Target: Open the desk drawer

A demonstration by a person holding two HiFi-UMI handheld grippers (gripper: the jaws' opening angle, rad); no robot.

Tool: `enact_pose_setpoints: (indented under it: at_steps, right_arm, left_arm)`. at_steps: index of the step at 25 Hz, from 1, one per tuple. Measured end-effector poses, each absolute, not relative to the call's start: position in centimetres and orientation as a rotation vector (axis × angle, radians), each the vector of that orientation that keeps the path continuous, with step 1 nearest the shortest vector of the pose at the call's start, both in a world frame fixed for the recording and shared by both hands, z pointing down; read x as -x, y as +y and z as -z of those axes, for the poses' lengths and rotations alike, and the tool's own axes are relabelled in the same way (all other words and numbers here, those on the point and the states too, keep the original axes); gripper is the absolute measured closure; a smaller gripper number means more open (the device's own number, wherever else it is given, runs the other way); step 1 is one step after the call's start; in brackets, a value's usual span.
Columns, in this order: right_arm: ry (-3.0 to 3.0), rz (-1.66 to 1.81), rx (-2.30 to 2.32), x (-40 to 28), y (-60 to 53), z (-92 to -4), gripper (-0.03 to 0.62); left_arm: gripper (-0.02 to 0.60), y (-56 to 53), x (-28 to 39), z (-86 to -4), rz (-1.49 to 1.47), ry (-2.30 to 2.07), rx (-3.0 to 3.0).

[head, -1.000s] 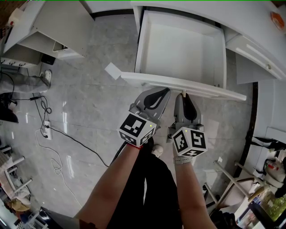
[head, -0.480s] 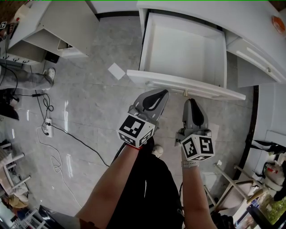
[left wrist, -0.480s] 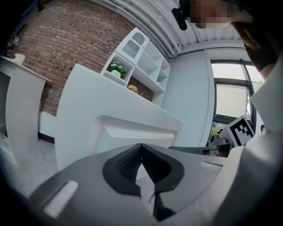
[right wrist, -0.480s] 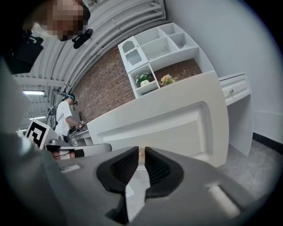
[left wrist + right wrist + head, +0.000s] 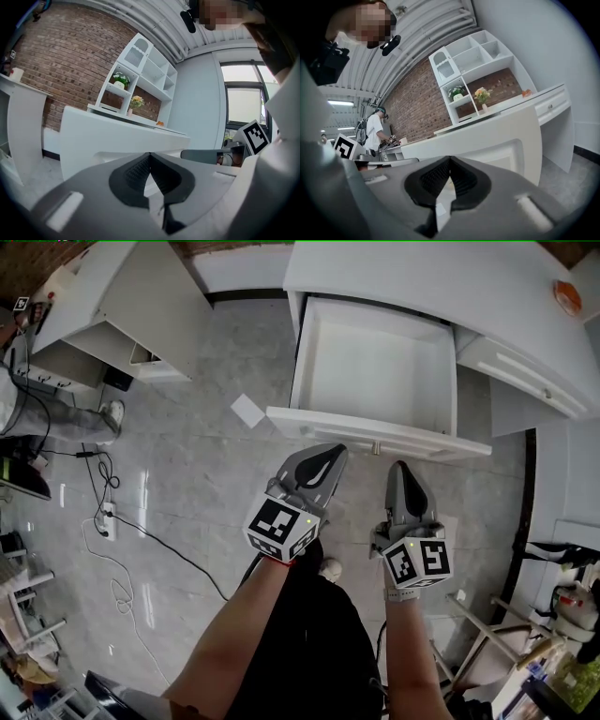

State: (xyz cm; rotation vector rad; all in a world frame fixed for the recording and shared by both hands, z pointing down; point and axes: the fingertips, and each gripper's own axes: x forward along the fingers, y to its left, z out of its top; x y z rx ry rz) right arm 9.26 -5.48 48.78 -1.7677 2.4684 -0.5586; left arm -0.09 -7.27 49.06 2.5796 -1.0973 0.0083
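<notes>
The white desk drawer (image 5: 375, 367) stands pulled out and looks empty inside. Its front panel (image 5: 375, 435) carries a small knob (image 5: 377, 450) on the side facing me. My left gripper (image 5: 323, 455) hangs just short of the front panel, left of the knob, jaws shut on nothing. My right gripper (image 5: 398, 468) is a little below the knob and clear of it, also shut and holding nothing. In the left gripper view the left gripper (image 5: 150, 154) points at the white desk (image 5: 117, 136). In the right gripper view the right gripper (image 5: 450, 158) faces the drawer front (image 5: 506, 140).
A second, closed drawer (image 5: 525, 376) sits to the right, with an orange object (image 5: 567, 296) on the desk top. Another white desk (image 5: 122, 296) stands at left. A sheet of paper (image 5: 248, 410) and cables (image 5: 103, 517) lie on the floor. A person (image 5: 375, 126) stands farther off.
My right gripper came off the drawer knob and drew back toward me. The left gripper stayed shut and drew back slightly. The drawer stays open.
</notes>
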Motion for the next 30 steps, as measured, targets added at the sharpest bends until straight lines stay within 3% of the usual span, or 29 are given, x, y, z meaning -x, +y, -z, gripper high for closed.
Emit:
enact_pose_setpoints:
  at_steps: [30]
  right_arm:
    - [2.661, 0.331, 1.570, -8.5, -1.0, -30.9, 0.592]
  left_arm:
    - [0.578, -2.6, -0.2, -31.2, 0.094, -1.057, -2.676]
